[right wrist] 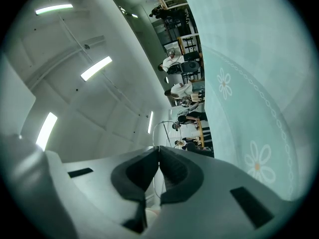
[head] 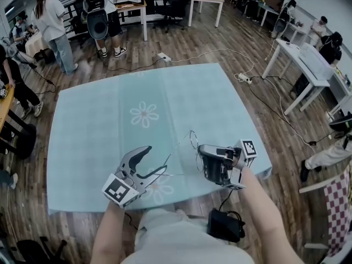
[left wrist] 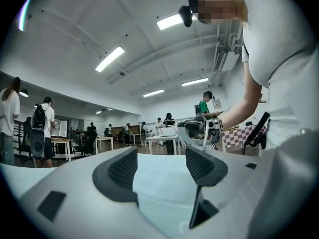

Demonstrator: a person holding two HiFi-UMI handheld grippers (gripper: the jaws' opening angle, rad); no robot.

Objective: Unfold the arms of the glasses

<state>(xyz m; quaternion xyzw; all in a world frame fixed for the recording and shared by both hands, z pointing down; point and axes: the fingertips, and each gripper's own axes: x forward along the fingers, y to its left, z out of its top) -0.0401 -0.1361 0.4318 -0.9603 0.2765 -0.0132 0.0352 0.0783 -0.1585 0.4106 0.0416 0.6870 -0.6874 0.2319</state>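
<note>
- The left hand-held gripper (head: 157, 159) hovers over the near edge of the tabletop (head: 99, 125). Its own view shows the jaws apart (left wrist: 162, 169) with only cloth between them.
- The right hand-held gripper (head: 201, 159) hangs over the tabletop's near right corner. Its jaws are pressed together (right wrist: 158, 156) on the thin wire frame of the glasses (right wrist: 166, 133).
- The glasses (head: 192, 139) are held in the air above the near half of the tabletop. One round lens sits just past the right jaws. A thin arm slants out toward the left jaw tips; whether it touches them I cannot tell.
- A pale teal cloth (head: 181, 92) covers the tabletop, with one daisy print (head: 144, 114) at its middle.
- Past the tabletop's far edge, cables (head: 220, 53) trail over the wood floor (head: 231, 34).
- Farther beyond the tabletop stand people (head: 52, 18) and white tables (head: 306, 65).
</note>
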